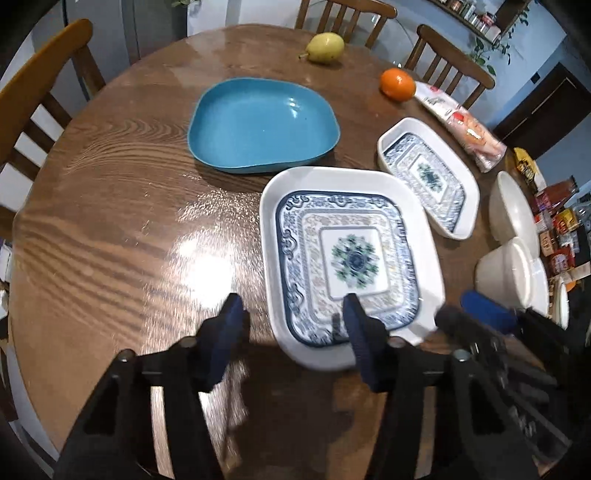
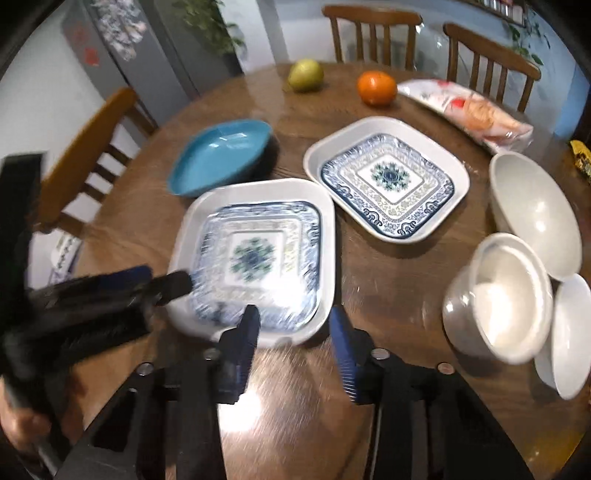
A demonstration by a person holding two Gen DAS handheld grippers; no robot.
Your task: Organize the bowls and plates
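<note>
A near patterned white square plate [image 1: 347,254] [image 2: 255,258] lies on the round wooden table [image 1: 110,221]. A second patterned plate [image 1: 428,177] [image 2: 386,182] lies beyond it to the right. A blue plate [image 1: 262,125] [image 2: 221,162] lies to the left. Three white bowls [image 1: 511,214] [image 2: 532,206] stand at the right, one tilted [image 2: 498,299]. My left gripper [image 1: 291,314] [image 2: 162,284] is open, its right finger over the near plate's front edge. My right gripper [image 2: 293,325] [image 1: 465,314] is open just at the near plate's front right corner.
A pear [image 1: 325,48] [image 2: 306,75], an orange [image 1: 398,84] [image 2: 376,88] and a plastic food packet [image 1: 461,125] [image 2: 469,107] lie at the table's far side. Wooden chairs [image 1: 40,96] [image 2: 373,33] ring the table. Snack packets [image 1: 554,221] sit at the right.
</note>
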